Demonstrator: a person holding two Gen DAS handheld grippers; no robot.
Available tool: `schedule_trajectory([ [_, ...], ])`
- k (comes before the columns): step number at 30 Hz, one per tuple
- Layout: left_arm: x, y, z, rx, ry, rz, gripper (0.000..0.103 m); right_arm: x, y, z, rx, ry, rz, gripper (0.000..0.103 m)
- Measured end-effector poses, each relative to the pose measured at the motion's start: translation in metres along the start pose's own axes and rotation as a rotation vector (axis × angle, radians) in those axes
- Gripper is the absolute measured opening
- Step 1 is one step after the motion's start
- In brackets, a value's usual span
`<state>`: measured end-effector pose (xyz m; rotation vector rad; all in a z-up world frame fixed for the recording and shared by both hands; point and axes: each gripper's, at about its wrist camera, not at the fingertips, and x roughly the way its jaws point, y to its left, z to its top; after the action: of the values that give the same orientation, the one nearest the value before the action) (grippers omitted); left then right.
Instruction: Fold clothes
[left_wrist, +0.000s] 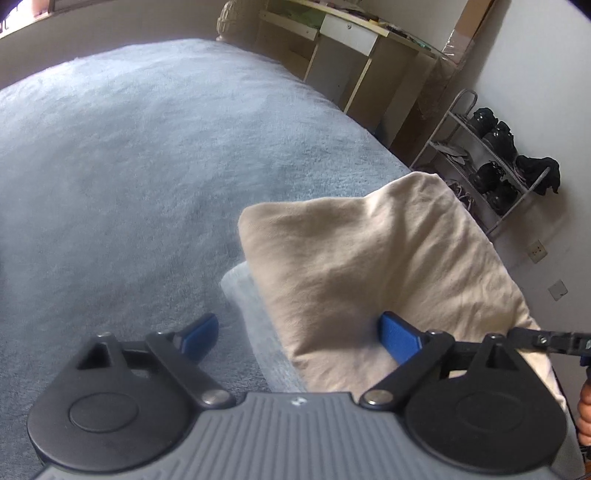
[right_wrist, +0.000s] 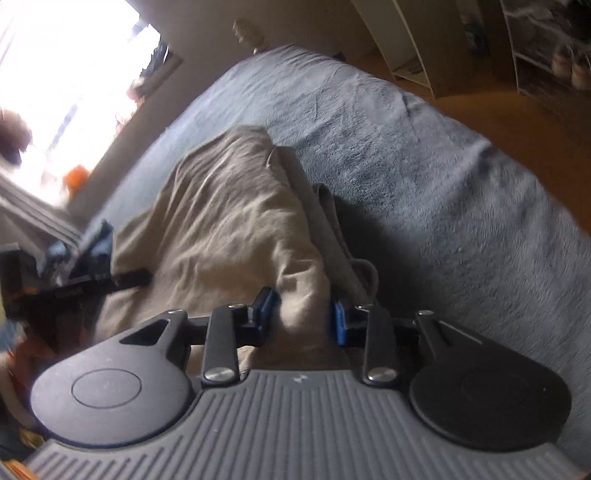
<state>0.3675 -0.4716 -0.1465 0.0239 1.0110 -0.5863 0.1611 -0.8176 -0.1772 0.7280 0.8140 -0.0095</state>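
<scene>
A beige folded garment (left_wrist: 373, 273) lies near the edge of a grey-blue fleece bed cover (left_wrist: 147, 155). My left gripper (left_wrist: 299, 339) is open, its jaws wide apart; the garment's near corner sits between them, against the right blue pad (left_wrist: 400, 341). In the right wrist view the same beige garment (right_wrist: 221, 221) is bunched up, and my right gripper (right_wrist: 303, 321) has its blue pads (right_wrist: 266, 314) closed on a thick fold of it. The left gripper (right_wrist: 122, 280) shows at the left of that view.
The bed cover (right_wrist: 424, 166) stretches far ahead. Beyond the bed stand a wooden desk (left_wrist: 351, 48) and a metal shoe rack (left_wrist: 491, 155) with dark shoes against the wall. A bright window (right_wrist: 55, 74) is on the left of the right view.
</scene>
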Motion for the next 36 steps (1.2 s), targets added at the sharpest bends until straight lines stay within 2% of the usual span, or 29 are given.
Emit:
schedule_trajectory([
  [1, -0.006, -0.001, 0.0, 0.015, -0.011, 0.013, 0.094, -0.005, 0.001, -0.001, 0.02, -0.015, 0.006, 0.034],
  [3, -0.027, -0.004, 0.002, 0.074, -0.074, 0.051, 0.091, -0.02, 0.012, -0.002, 0.002, -0.055, -0.041, 0.039],
  [6, -0.055, -0.014, 0.007, 0.163, -0.207, 0.048, 0.091, -0.05, 0.043, -0.006, -0.124, -0.188, -0.094, 0.039],
  [8, -0.061, -0.027, 0.011, 0.228, -0.253, 0.035, 0.091, -0.059, 0.071, -0.013, -0.24, -0.234, -0.101, 0.039],
  [10, -0.054, -0.043, 0.012, 0.292, -0.246, -0.001, 0.087, -0.052, 0.098, -0.025, -0.394, -0.226, -0.138, 0.035],
  [12, -0.039, -0.055, 0.011, 0.333, -0.212, -0.047, 0.069, -0.04, 0.113, -0.039, -0.516, -0.192, -0.179, 0.025],
  [13, -0.029, -0.055, 0.009, 0.323, -0.187, -0.056, 0.067, -0.029, 0.108, -0.045, -0.526, -0.16, -0.204, 0.023],
  [15, -0.006, -0.042, 0.004, 0.282, -0.159, -0.041, 0.046, -0.01, 0.097, -0.057, -0.543, -0.103, -0.251, 0.02],
  [16, 0.003, -0.036, 0.003, 0.266, -0.15, -0.037, 0.045, -0.009, 0.089, -0.063, -0.534, -0.127, -0.238, 0.02],
  [18, 0.005, -0.032, 0.003, 0.268, -0.151, -0.056, 0.046, -0.013, 0.079, -0.063, -0.468, -0.157, -0.207, 0.019],
  [23, 0.007, -0.026, 0.006, 0.267, -0.131, -0.086, 0.046, -0.013, 0.079, -0.065, -0.47, -0.17, -0.212, 0.019],
  [26, 0.008, -0.025, 0.014, 0.245, -0.098, -0.092, 0.046, -0.012, 0.074, -0.065, -0.394, -0.177, -0.196, 0.019],
  [29, 0.009, -0.031, 0.028, 0.232, -0.029, -0.086, 0.055, -0.01, 0.08, -0.064, -0.39, -0.164, -0.222, 0.019],
  [31, 0.006, -0.037, 0.036, 0.239, 0.016, -0.076, 0.063, -0.009, 0.082, -0.058, -0.343, -0.141, -0.231, 0.019],
  [32, 0.003, -0.041, 0.04, 0.246, 0.032, -0.063, 0.07, -0.01, 0.084, -0.054, -0.322, -0.126, -0.236, 0.019],
  [34, -0.013, -0.048, 0.043, 0.253, 0.02, -0.007, 0.077, -0.02, 0.094, -0.045, -0.291, -0.111, -0.236, 0.021],
  [36, -0.039, -0.055, 0.039, 0.292, -0.022, -0.019, 0.084, -0.038, 0.108, -0.041, -0.292, -0.137, -0.216, 0.021],
])
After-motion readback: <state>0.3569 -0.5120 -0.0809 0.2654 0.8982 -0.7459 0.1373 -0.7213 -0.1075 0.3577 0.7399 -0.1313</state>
